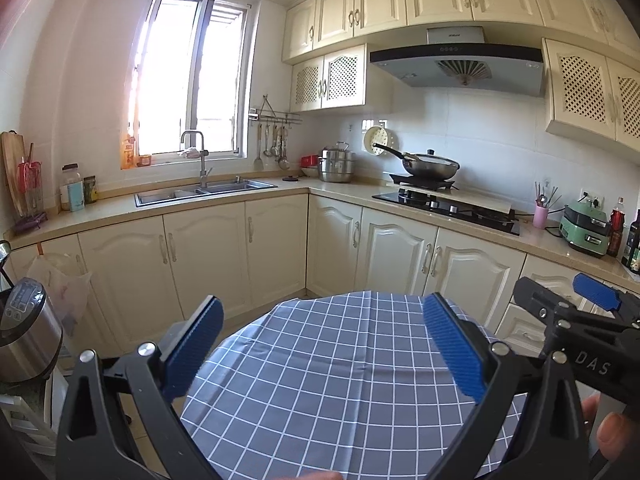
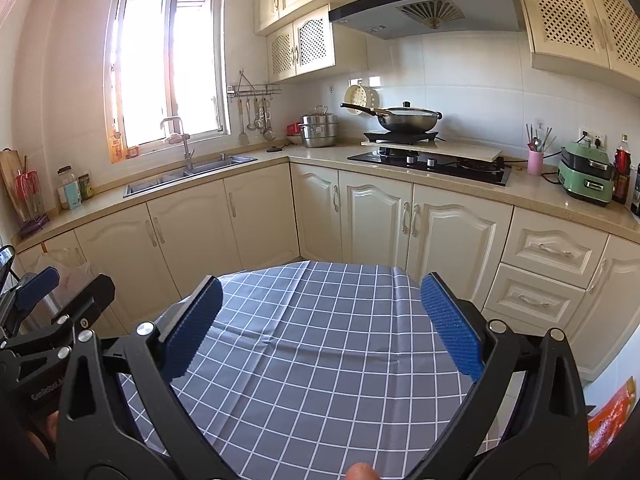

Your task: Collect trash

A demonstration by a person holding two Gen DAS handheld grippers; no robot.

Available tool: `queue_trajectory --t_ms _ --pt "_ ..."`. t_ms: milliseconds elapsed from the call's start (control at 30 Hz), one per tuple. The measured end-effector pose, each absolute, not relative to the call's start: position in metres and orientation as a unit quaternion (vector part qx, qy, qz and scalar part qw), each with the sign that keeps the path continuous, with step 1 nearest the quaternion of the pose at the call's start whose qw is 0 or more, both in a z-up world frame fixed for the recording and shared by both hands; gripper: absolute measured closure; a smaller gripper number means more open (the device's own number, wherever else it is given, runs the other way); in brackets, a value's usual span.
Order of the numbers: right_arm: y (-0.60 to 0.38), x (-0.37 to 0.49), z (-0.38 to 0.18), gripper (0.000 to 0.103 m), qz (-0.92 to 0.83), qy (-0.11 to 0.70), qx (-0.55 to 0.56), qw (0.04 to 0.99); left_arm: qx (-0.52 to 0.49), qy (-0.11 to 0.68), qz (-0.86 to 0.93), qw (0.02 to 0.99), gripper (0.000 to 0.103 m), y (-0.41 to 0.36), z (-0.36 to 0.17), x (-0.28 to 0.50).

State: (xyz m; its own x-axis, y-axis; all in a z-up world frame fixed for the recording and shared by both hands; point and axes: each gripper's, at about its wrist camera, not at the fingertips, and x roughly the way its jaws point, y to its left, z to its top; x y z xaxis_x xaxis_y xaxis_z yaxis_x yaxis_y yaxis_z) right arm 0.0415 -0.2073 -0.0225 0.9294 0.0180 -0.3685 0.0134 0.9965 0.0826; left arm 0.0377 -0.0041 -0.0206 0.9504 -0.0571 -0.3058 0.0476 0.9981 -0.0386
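Note:
My left gripper point(image 1: 322, 312) is open and empty, held above a table with a blue checked cloth point(image 1: 340, 380). My right gripper point(image 2: 320, 292) is open and empty above the same cloth point(image 2: 320, 352). The right gripper also shows at the right edge of the left wrist view point(image 1: 576, 312), and the left gripper at the left edge of the right wrist view point(image 2: 52, 292). A thin plastic bag point(image 1: 60, 284) hangs on a cabinet handle at the left. No trash shows on the cloth.
Cream cabinets and a counter run around the room, with a sink point(image 1: 204, 190), a steel pot point(image 1: 336, 166), a wok on the hob point(image 1: 430, 166), a pink utensil cup point(image 1: 540, 216) and a green appliance point(image 1: 584, 230). A steel cooker point(image 1: 24, 328) stands at the left.

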Motion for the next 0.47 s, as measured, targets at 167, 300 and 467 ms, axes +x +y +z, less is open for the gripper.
queue_trajectory --t_ms 167,300,467 --pt "-0.2079 0.0431 -0.0228 0.006 0.002 0.189 0.044 0.981 -0.01 0.142 -0.027 0.989 0.005 -0.0067 -0.0204 0.0334" --pt "-0.2083 0.0442 -0.0235 0.006 0.002 0.189 0.046 0.981 -0.002 0.144 -0.024 0.989 0.005 -0.0112 -0.0212 0.0342" --pt "-0.2088 0.0456 -0.0242 0.006 0.002 0.19 0.048 0.981 -0.013 0.159 -0.018 0.987 0.005 -0.0103 -0.0244 0.0395"
